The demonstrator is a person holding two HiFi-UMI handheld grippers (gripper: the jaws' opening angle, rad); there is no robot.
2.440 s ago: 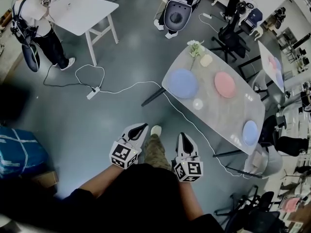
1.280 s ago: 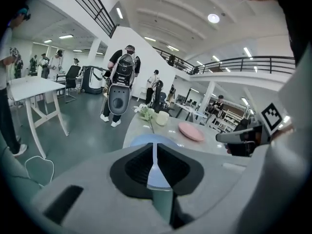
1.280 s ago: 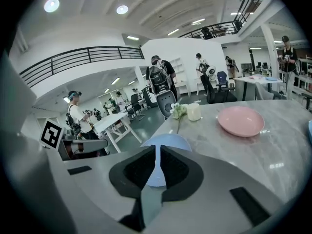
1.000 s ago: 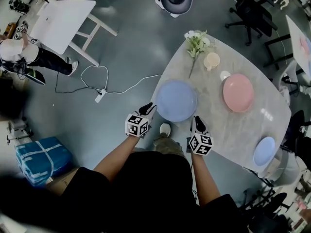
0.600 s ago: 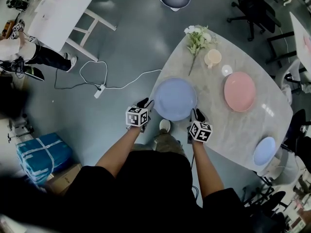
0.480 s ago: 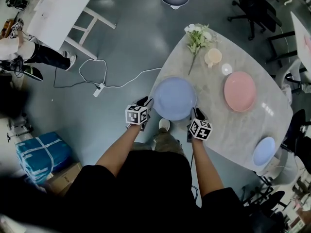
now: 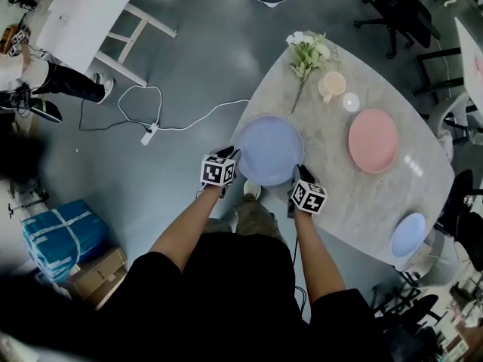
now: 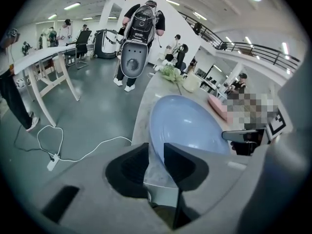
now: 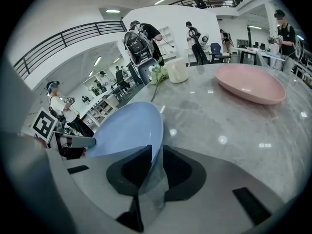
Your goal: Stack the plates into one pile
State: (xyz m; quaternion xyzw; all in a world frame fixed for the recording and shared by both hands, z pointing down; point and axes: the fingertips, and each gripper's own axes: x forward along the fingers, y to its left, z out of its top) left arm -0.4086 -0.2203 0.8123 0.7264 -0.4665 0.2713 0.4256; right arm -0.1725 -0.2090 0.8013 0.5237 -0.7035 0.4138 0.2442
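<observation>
A large blue plate (image 7: 269, 151) lies at the near end of the grey marble table (image 7: 339, 194). My left gripper (image 7: 230, 154) is at its left rim and my right gripper (image 7: 299, 173) at its near right rim. In the left gripper view the plate's rim (image 8: 187, 126) runs into the gap of the left gripper (image 8: 156, 150), whose jaws have just been closing, with room beside the rim. In the right gripper view the right gripper (image 9: 157, 155) straddles the plate's rim (image 9: 126, 128) after its jaws have just been opening. A pink plate (image 7: 372, 140) and a small blue plate (image 7: 408, 234) lie farther right.
A cream cup (image 7: 332, 86), a small white dish (image 7: 351, 102) and a sprig of white flowers (image 7: 308, 51) sit at the table's far end. A white cable (image 7: 189, 123) crosses the floor at left. Office chairs (image 7: 392, 6) stand beyond the table.
The person has walked up to the table. Both grippers have dropped and moved in onto the large blue plate's rim, one on each side.
</observation>
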